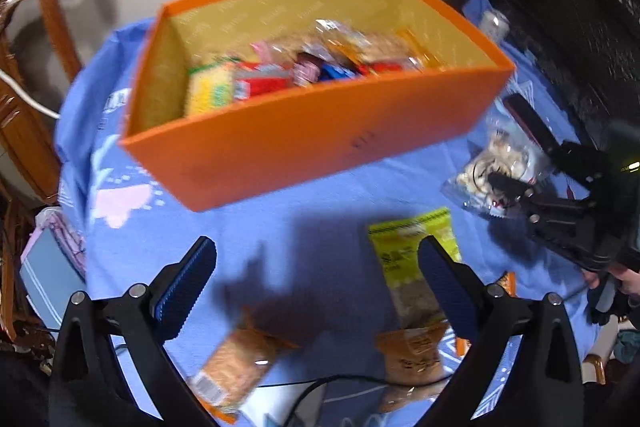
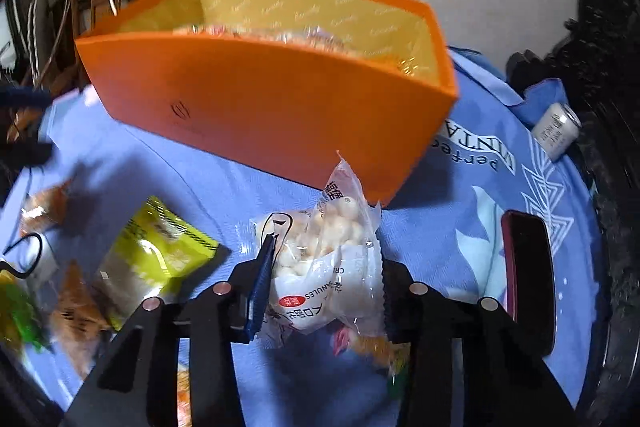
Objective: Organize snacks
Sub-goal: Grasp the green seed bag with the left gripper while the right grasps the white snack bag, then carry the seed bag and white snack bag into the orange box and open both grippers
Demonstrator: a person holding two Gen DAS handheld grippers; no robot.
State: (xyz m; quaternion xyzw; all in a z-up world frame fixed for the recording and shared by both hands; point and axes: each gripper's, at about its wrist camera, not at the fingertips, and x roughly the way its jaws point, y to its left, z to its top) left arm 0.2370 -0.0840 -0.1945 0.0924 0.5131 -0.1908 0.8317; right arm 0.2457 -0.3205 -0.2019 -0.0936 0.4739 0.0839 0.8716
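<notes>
An orange box (image 1: 320, 131) with several snack packets inside stands on the blue tablecloth (image 1: 320, 195); it also shows in the right wrist view (image 2: 264, 107). My left gripper (image 1: 316, 283) is open and empty above the cloth, near a yellow-green packet (image 1: 412, 259) and two brown packets (image 1: 240, 359). My right gripper (image 2: 320, 267) is shut on a clear bag of white puffed balls (image 2: 328, 251), just in front of the box. The bag (image 1: 492, 167) and the right gripper (image 1: 508, 195) also show in the left wrist view.
A dark red phone (image 2: 528, 279) lies right of the bag. A small can (image 2: 556, 131) lies at the far right edge. A wooden chair (image 1: 32, 67) stands behind left. The yellow-green packet (image 2: 148, 259) and orange packets (image 2: 76, 303) lie left.
</notes>
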